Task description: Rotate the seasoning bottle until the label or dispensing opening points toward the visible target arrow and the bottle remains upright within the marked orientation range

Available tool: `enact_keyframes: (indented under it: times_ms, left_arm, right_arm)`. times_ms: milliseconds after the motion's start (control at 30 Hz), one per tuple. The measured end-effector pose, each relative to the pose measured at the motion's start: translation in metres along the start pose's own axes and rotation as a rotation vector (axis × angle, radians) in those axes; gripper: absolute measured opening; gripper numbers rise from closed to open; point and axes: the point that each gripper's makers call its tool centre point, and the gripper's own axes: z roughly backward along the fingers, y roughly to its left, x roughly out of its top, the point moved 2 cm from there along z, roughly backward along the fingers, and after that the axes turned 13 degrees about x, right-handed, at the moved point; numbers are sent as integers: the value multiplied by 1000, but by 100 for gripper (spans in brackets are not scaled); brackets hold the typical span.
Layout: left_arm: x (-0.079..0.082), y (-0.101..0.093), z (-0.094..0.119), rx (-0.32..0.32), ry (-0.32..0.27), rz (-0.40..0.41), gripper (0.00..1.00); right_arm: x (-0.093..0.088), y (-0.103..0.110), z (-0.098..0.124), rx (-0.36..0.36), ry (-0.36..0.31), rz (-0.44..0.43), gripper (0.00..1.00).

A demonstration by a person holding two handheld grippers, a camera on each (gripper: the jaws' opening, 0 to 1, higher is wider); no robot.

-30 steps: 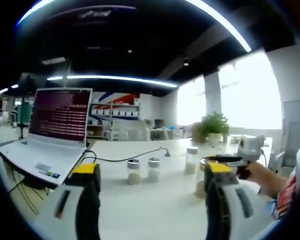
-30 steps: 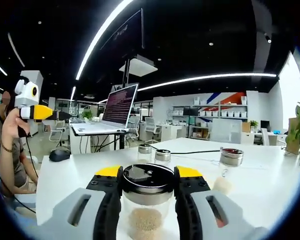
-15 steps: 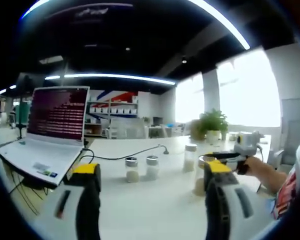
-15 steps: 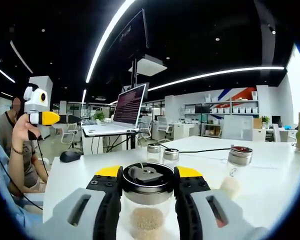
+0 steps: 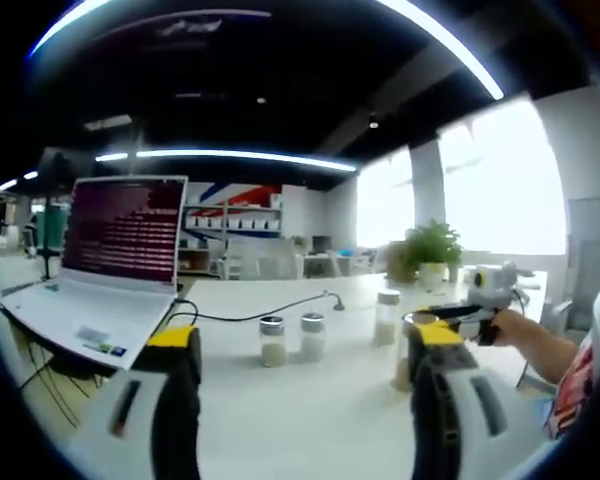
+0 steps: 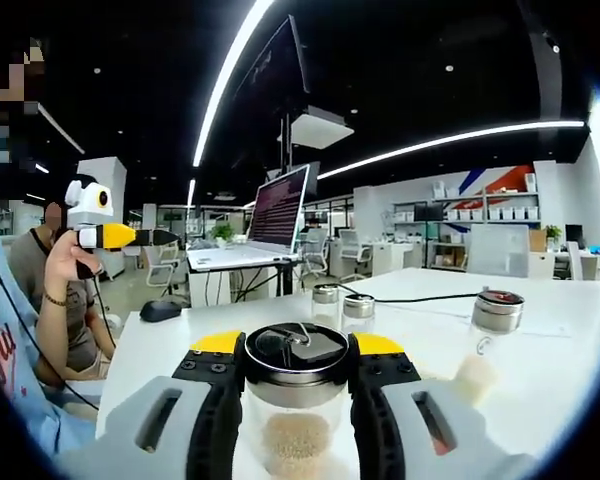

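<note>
The seasoning bottle (image 6: 298, 405) is a clear jar of pale grains with a steel lid and a flap on top. It stands upright on the white table (image 6: 180, 340) with my right gripper (image 6: 298, 352) shut on its neck. In the left gripper view the same bottle (image 5: 404, 366) peeks out beside my own right jaw, and the right gripper (image 5: 450, 316) reaches it from the right in a person's hand. My left gripper (image 5: 305, 340) hangs open above the table, holding nothing. It also appears at far left as the left gripper (image 6: 145, 237), held up in a hand.
Two small steel-lidded shakers (image 5: 272, 340) (image 5: 311, 336) and a taller bottle (image 5: 386, 318) stand mid-table; the right gripper view shows the pair (image 6: 342, 305) and the taller bottle (image 6: 488, 342). An open laptop (image 5: 110, 265) with a black cable (image 5: 260, 316) sits left. A mouse (image 6: 160, 310) lies near the edge.
The right gripper view has swung, so the laptop and shakers sit further right. The lid flap of the held bottle looks turned. The left gripper view has barely shifted.
</note>
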Motion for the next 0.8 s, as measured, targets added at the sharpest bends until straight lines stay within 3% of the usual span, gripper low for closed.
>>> enact_keyframes:
  times_ms: [300, 633, 800]
  left_arm:
    - [2, 4, -2, 13, -19, 43, 90]
    - [1, 2, 0, 14, -13, 31, 90]
    - [2, 0, 1, 2, -18, 27, 90]
  right_arm:
    - [-5, -4, -1, 87, 25, -21, 40]
    - [-7, -2, -3, 147, 44, -39, 40]
    - [-7, -4, -4, 219, 59, -34, 40]
